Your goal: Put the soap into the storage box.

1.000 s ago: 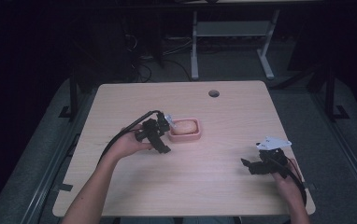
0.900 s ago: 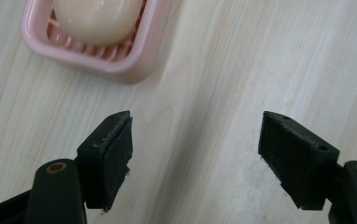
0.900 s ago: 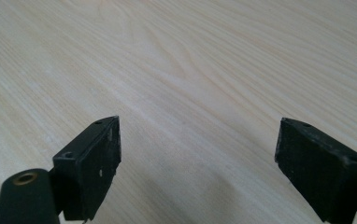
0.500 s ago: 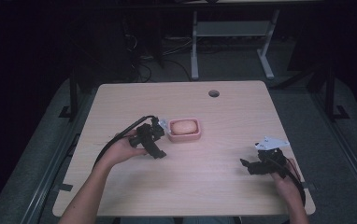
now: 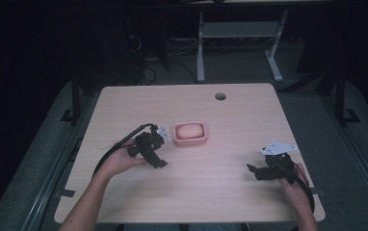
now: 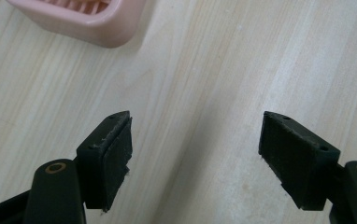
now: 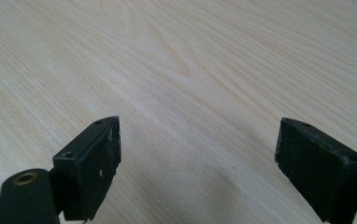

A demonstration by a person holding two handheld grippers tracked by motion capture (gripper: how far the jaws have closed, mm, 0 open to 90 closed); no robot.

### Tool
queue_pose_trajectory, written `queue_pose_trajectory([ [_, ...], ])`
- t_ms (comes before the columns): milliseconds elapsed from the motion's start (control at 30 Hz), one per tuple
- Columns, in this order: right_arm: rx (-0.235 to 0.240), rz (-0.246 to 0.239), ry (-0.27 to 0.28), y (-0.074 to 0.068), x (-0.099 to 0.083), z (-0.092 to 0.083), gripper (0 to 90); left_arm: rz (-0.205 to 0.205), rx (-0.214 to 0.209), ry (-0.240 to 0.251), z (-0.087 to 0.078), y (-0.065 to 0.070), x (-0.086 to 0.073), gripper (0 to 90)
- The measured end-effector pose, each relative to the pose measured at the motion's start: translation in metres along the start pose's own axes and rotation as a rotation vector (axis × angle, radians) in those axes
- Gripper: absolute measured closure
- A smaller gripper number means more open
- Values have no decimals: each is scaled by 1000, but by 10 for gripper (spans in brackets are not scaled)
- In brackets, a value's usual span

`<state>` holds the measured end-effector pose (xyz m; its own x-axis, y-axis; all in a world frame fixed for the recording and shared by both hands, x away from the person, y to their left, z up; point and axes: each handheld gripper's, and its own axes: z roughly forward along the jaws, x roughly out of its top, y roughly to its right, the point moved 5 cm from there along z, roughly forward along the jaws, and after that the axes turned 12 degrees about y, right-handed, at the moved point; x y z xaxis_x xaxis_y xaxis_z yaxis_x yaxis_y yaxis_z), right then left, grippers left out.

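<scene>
A pink tray [image 5: 190, 140] holding a pale rounded lump [image 5: 190, 130] sits mid-bench [image 5: 230, 192]. Left tongs [image 5: 159, 160] at its 8 o'clock, right tongs [image 5: 254, 169] at 4 o'clock; both gape empty.

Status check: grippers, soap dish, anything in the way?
Left hand-held gripper open, empty, beside the pink soap dish. Right hand-held gripper open, empty, over bare table. Soap sits in the dish. Nothing in the way.
</scene>
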<state>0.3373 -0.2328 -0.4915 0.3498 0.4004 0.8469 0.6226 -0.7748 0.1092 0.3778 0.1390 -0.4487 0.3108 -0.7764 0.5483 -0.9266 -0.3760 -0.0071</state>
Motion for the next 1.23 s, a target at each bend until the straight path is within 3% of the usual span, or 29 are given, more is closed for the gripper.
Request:
queue_pose_trajectory([
  [833, 1, -12, -5, -3, 0, 0, 139, -22, 18, 41, -9, 18, -34, 249],
  [1233, 0, -15, 1, -4, 1, 0, 139, -59, 31, 63, -12, 31, -69, 249],
])
